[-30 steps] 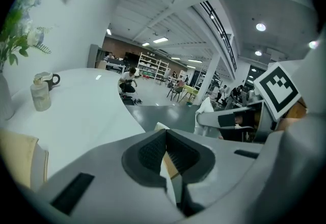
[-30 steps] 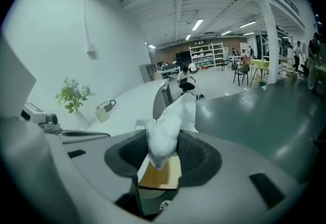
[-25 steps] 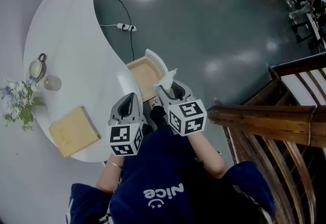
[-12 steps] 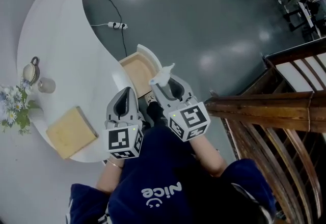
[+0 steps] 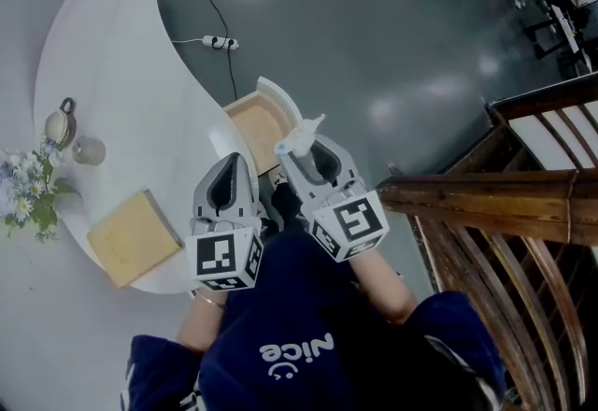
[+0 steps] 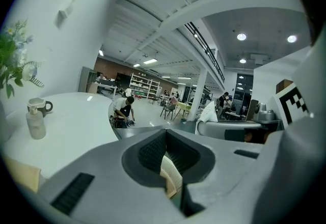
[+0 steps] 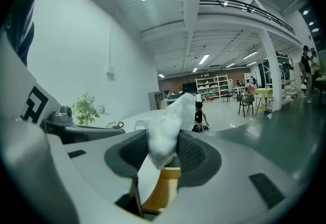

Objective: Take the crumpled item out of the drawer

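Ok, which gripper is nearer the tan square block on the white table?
Left. The left gripper is just right of the tan square block in the head view; the right gripper, shut on a white crumpled tissue, sits further right, by the open wooden drawer.

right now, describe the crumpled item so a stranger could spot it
Find the curved white table and the open wooden drawer at its edge. Above the drawer, the right gripper pinches the crumpled white item, the only soft, wrinkled thing there.
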